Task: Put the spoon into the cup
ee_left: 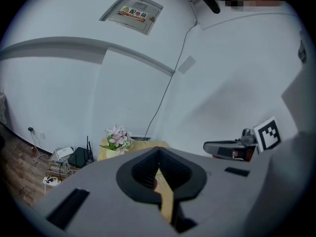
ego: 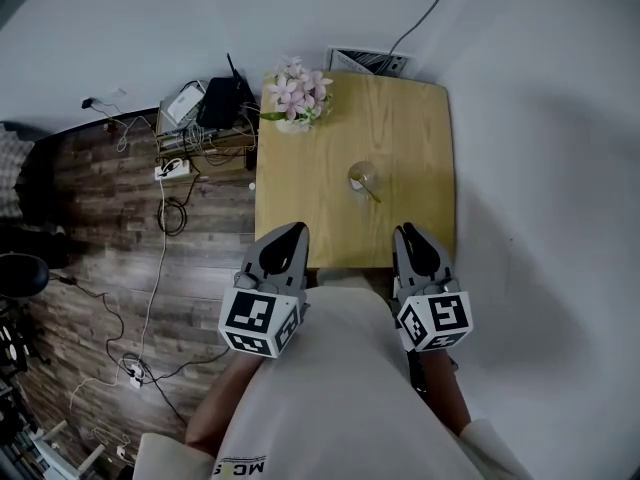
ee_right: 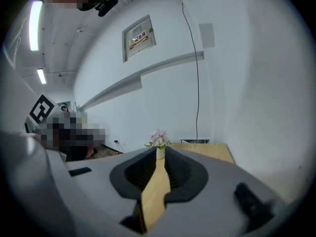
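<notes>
my left gripper [ego: 296, 228] clenched, empty | my right gripper [ego: 404, 230] slightly ajar, empty | both at table [ego: 425, 128] near edge | spoon [ego: 372, 192] touching cup [ego: 360, 176], mid-table | likely light, stiff, slippery; I'd pinch its handle

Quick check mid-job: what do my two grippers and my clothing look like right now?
The left gripper and the right gripper both have grey shells tapering to black ribbed jaw pads. Each carries a white cube with black square markers at its rear. The person wears a light shirt with lettering near the hem.
</notes>
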`<state>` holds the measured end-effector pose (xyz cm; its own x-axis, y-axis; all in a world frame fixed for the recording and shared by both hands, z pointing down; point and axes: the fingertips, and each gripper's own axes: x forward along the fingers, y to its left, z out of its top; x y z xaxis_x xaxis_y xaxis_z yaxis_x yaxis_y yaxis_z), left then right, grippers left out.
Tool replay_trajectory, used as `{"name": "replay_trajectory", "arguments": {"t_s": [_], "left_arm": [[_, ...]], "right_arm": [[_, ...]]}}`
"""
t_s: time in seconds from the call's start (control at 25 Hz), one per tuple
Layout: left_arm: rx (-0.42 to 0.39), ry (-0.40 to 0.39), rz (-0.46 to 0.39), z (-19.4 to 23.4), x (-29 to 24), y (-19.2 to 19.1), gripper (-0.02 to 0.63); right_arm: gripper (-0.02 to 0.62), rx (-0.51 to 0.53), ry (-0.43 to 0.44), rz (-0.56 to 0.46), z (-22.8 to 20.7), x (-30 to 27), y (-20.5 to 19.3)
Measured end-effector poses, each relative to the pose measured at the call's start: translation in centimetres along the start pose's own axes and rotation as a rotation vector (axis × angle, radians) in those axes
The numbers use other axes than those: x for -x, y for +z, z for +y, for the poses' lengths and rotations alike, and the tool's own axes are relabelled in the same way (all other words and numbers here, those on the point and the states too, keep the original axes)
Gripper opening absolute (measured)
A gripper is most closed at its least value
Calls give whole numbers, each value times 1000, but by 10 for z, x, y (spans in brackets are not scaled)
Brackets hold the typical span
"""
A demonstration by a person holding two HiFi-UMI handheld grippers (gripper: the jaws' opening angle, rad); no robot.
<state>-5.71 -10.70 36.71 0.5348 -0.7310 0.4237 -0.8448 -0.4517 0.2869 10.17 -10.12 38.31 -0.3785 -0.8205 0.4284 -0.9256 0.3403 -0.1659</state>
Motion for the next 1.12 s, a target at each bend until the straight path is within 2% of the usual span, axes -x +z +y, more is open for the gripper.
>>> {"name": "replay_trajectory", "arguments": {"t_s": [0.12,0.44,1.12], "left_arm": [[-9,-9,10,-2,-3,-2,11],[-39,-60,28,-16,-20,-3,11],[-57,-100,19,-30,-14,-4,11]], "right_arm": [[40,-14,17,-13,4,3,1],[38,36,130,2,31,1,-4],[38,67,124,-5,38,10,-1]]}}
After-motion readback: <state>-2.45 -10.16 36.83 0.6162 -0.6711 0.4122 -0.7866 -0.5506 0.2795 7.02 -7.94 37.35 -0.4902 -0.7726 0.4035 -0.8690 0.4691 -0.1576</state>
